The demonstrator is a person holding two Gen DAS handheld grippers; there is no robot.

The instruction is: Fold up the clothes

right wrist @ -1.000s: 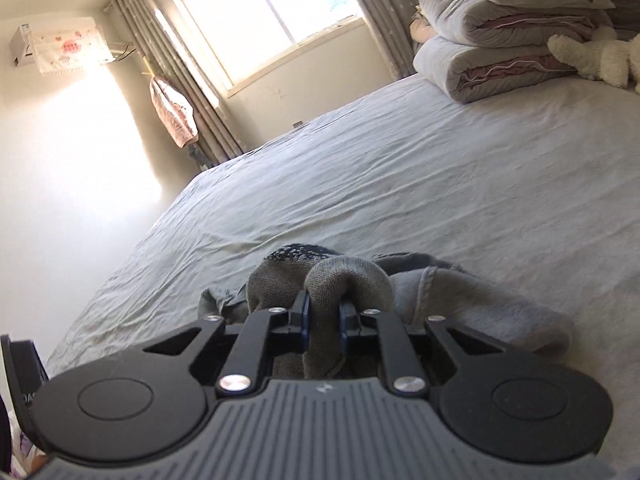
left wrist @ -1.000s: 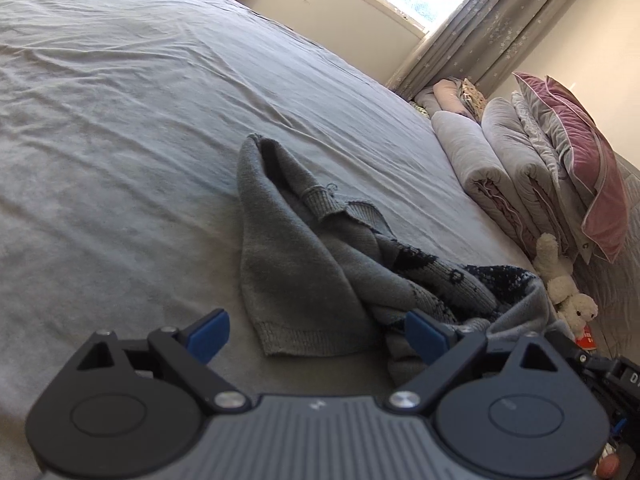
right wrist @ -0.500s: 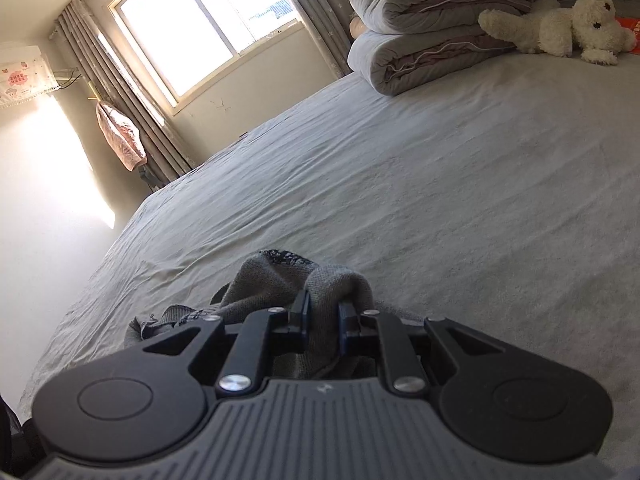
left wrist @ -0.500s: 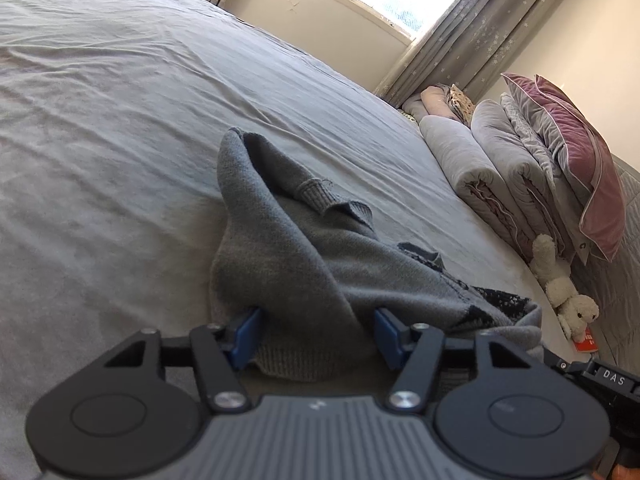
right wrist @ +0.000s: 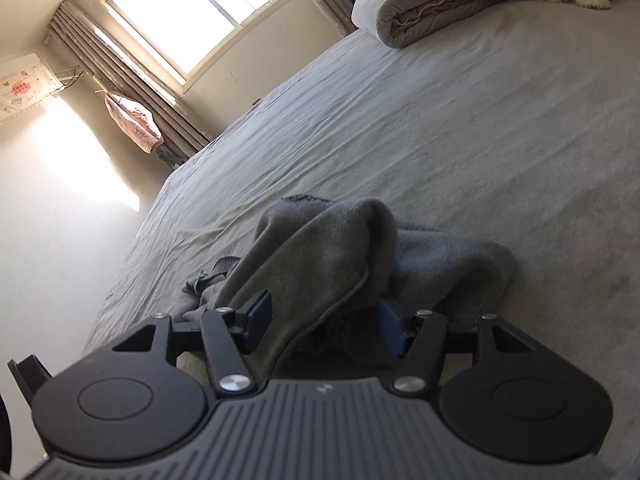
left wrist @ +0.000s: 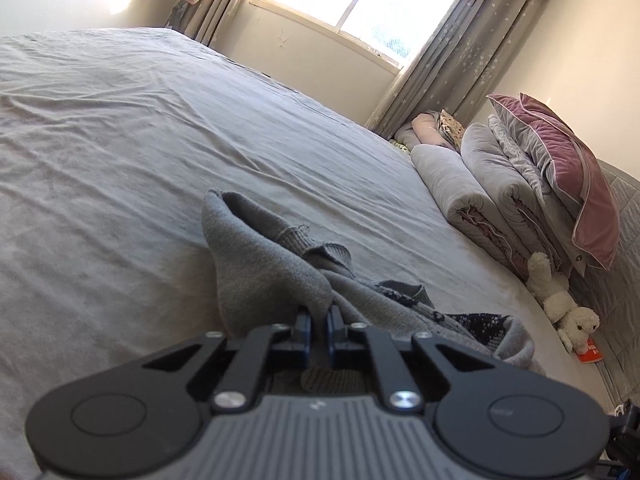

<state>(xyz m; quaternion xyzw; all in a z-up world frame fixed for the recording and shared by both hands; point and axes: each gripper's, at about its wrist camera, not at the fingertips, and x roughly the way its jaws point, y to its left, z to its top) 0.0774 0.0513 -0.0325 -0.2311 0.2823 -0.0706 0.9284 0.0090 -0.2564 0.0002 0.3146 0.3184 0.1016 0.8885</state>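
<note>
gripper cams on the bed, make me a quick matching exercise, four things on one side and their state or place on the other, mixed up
Things:
1. left gripper
2. right gripper
3. plush toy
4. pink pillow

States or places:
A. jaws open, fabric between them
B. on top of the folded quilts
C. lying by the quilts, near the bed's edge
D. jaws shut on the grey sweater

Pairs: 1-D, 2-A, 3-C, 4-B
</note>
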